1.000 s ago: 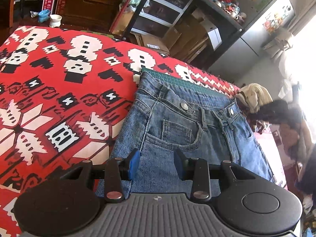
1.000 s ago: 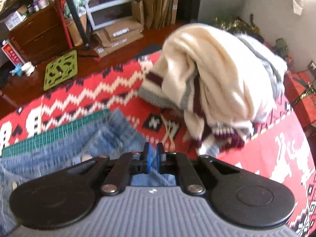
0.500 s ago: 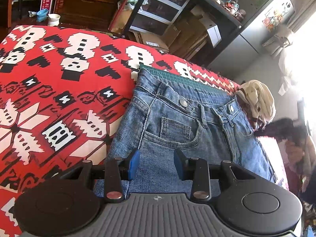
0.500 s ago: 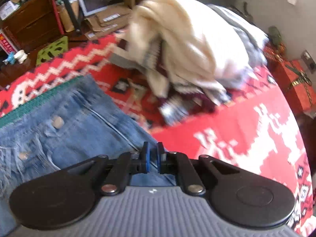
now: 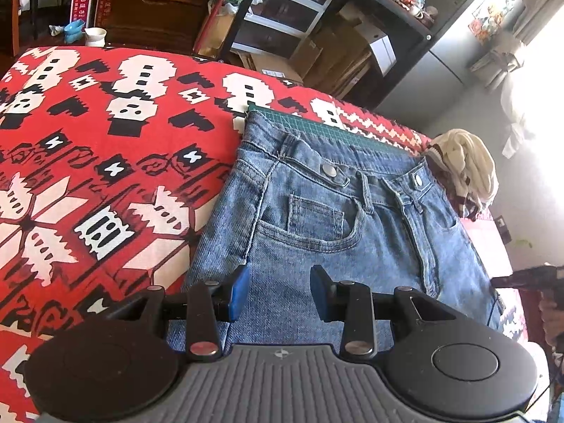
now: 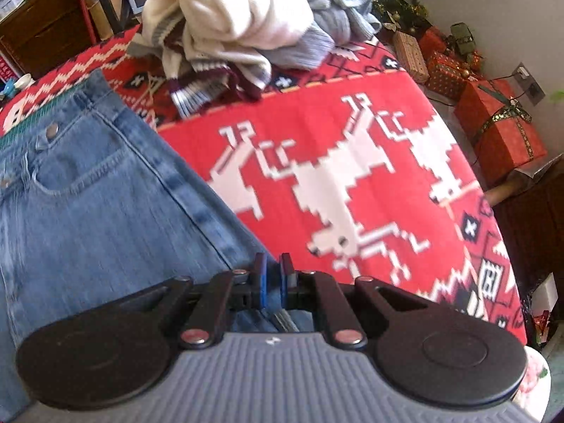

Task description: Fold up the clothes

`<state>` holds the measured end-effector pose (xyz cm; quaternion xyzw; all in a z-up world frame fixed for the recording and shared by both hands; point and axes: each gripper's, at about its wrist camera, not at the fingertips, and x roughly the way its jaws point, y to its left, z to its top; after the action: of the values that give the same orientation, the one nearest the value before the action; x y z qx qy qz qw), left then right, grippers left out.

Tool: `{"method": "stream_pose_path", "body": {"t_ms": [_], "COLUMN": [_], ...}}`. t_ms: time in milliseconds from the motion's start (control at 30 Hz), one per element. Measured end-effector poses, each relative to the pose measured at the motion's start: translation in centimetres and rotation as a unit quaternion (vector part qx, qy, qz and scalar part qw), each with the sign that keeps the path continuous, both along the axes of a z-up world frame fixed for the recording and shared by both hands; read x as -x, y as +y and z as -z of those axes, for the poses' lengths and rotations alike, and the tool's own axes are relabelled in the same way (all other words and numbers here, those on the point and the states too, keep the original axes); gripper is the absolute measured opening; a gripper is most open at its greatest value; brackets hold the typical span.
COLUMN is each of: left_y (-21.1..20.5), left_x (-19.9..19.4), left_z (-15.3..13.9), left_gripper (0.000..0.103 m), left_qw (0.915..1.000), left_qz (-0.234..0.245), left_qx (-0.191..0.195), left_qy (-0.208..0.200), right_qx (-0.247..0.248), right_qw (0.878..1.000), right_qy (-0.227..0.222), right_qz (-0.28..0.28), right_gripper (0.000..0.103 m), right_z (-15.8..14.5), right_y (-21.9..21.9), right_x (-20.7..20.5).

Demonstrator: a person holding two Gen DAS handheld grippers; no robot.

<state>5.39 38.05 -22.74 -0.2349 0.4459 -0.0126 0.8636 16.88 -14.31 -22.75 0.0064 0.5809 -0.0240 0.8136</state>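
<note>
Blue jeans (image 5: 317, 232) lie flat on the red patterned blanket (image 5: 88, 176), waistband at the far end with the front pocket and buttons facing up. My left gripper (image 5: 280, 292) hovers open over the jeans' near left part, with nothing between its blue pads. In the right wrist view the jeans (image 6: 88, 204) fill the left side. My right gripper (image 6: 273, 282) sits at their right side seam, its pads nearly together with a strip of denim between them.
A heap of cream, maroon and grey knitwear (image 6: 239, 24) lies beyond the waistband on the right. A green cutting mat (image 5: 328, 127) shows under the waistband. Wrapped red boxes (image 6: 500, 127) stand past the blanket's right edge. Shelves and cardboard boxes (image 5: 317, 46) stand behind.
My right gripper has drawn back from the waistband along the jeans' right edge, so the knitwear heap now lies farther off. The left gripper has barely shifted and stays open.
</note>
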Motion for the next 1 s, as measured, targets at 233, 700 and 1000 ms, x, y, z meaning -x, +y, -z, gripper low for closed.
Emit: {"method": "stream_pose_path", "body": {"t_ms": [233,700,1000], "left_y": [-3.0,-16.1,-17.9], "left_x": [2.3,2.3,0.0], "left_z": [-1.3,-2.7,1.2], "left_gripper": [0.047,0.089,0.103], "left_qw": [0.9977,0.9785,0.9690], "left_qz": [-0.014,-0.014,-0.038], "left_qx": [-0.065,-0.201,-0.238], "left_qy": [-0.013,-0.043,0.053], "right_qx": [-0.004,-0.040,-0.029], "right_qw": [0.999,0.960,0.962], "right_qy": [-0.034,-0.179,-0.172], "right_qz": [-0.042,-0.211,-0.210], "right_gripper": [0.027,0.100,0.102], "right_z": [-1.5,-2.5,2.0], "right_y": [0.4,10.4,11.2], "right_x": [1.8,6.3,6.3]}}
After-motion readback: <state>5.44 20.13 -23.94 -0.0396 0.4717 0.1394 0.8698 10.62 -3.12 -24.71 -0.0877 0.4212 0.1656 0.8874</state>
